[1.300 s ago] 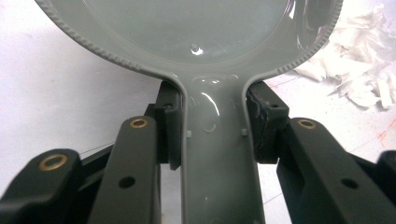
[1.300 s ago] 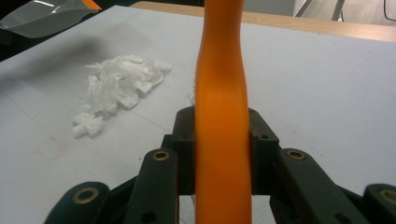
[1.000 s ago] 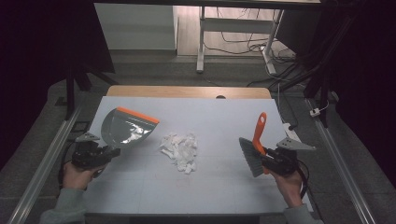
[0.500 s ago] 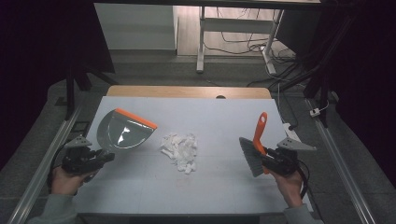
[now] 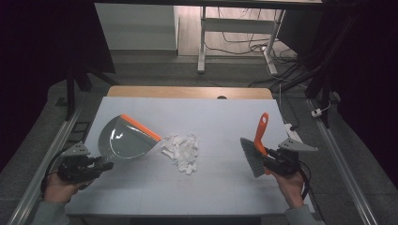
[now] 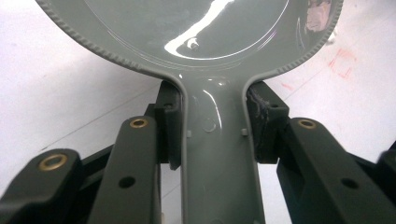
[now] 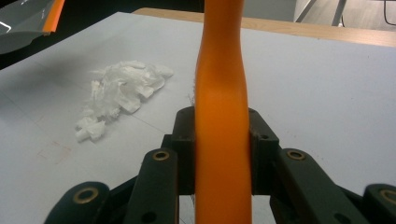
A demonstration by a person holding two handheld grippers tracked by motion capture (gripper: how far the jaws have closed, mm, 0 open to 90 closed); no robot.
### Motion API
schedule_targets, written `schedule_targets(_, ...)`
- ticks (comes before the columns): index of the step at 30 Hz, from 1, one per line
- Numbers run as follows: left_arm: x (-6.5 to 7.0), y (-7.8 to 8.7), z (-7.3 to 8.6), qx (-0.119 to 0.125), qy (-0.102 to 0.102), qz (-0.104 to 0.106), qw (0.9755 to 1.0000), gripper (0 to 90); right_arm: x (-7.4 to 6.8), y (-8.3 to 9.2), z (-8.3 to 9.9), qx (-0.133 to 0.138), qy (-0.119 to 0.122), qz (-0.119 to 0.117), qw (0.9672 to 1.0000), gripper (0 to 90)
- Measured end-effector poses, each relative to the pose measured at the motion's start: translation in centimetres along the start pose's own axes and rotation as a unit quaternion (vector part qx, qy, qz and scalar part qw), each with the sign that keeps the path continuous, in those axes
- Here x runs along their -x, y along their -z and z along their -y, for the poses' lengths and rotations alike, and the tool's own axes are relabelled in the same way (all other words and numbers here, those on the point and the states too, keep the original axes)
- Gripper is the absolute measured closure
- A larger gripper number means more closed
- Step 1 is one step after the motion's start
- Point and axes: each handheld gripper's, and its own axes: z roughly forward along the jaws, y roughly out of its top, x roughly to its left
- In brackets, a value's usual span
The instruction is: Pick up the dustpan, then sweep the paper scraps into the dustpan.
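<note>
A grey dustpan (image 5: pixel 126 140) with an orange lip is held just above the table's left side, its lip facing a pile of white paper scraps (image 5: pixel 182 147) in the middle. My left gripper (image 5: pixel 101 165) is shut on the dustpan's handle; in the left gripper view the pads (image 6: pixel 170 126) clamp the grey handle (image 6: pixel 214 140) on both sides. At the right, my right gripper (image 5: pixel 268 161) is shut on the orange handle of a brush (image 5: pixel 257 145) with grey bristles pointing down. The right gripper view shows that handle (image 7: pixel 220 93) between the pads, with the scraps (image 7: pixel 119 91) beyond on the left.
The white table top (image 5: pixel 220 187) has a wooden strip (image 5: pixel 187 92) along its far edge. Metal rails (image 5: pixel 56 145) run along both sides. Beyond the table stand a desk frame (image 5: pixel 202 42) and loose cables (image 5: pixel 281 70) on the floor.
My left hand has drawn back to the left and toward the near edge, carrying the dustpan with it. The right hand and the brush have stayed put.
</note>
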Motion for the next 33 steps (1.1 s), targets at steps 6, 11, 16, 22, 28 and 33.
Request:
schedule_targets(6, 0.2, 0.2, 0.6, -0.006, -0.01, 0.014, 0.9998, 61.9, 0.0, -0.1, 0.0, -0.002, 0.0, -0.001, 1.0, 70.2)
schedule_targets(11, 0.2, 0.1, 1.1, -0.017, -0.007, 0.013, 0.9997, 61.9, -0.1, -0.1, 0.0, -0.003, 0.001, 0.0, 1.0, 70.2)
schedule_targets(16, 0.2, 0.1, 1.7, -0.026, -0.013, 0.014, 0.9995, 62.0, -0.1, -0.1, 0.0, -0.003, 0.001, -0.001, 1.0, 70.2)
schedule_targets(22, 0.1, -0.1, 2.2, -0.034, -0.019, 0.013, 0.9992, 62.0, -0.2, -0.2, -0.1, -0.003, 0.004, -0.002, 1.0, 70.2)
schedule_targets(28, -0.1, -0.2, 2.1, -0.038, -0.019, 0.016, 0.9989, 62.0, -0.4, -0.5, -0.4, -0.001, 0.006, -0.005, 1.0, 70.2)
schedule_targets(33, -0.1, -0.6, 2.1, -0.047, -0.023, 0.017, 0.9985, 62.0, -0.7, -1.1, -0.7, -0.002, 0.009, -0.009, 0.9999, 70.2)
